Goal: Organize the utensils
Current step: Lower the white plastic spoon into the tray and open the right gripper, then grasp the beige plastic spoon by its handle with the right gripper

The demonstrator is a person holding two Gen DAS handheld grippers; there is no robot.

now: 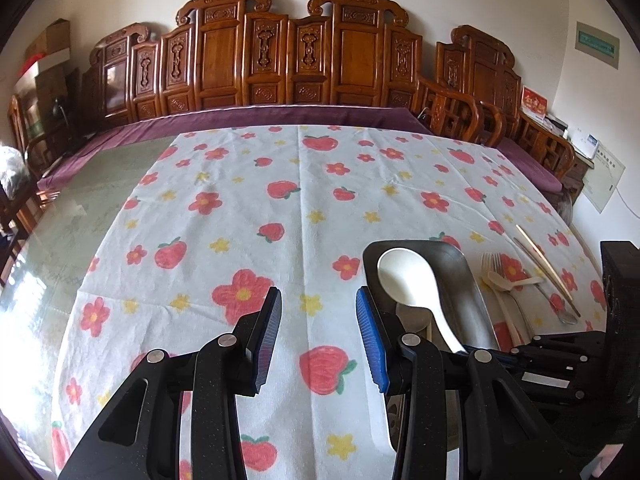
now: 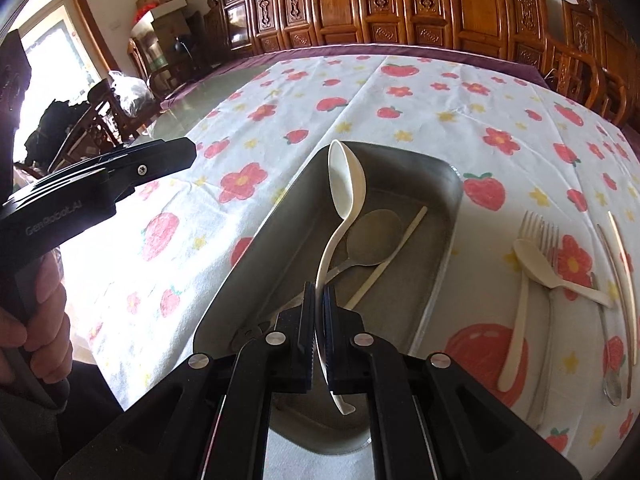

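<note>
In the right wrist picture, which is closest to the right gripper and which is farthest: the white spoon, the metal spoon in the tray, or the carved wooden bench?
1. White spoon: pinched between the jaws of the right gripper.
2. Metal spoon: lying in the tray, just ahead.
3. Carved wooden bench: far side, beyond the table.

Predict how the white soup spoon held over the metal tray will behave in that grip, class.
The white soup spoon looks glossy and rigid, so it probably won't bend but may slip. The right gripper pinches only its thin handle, so the heavier bowl could pivot downward towards the metal tray.
</note>
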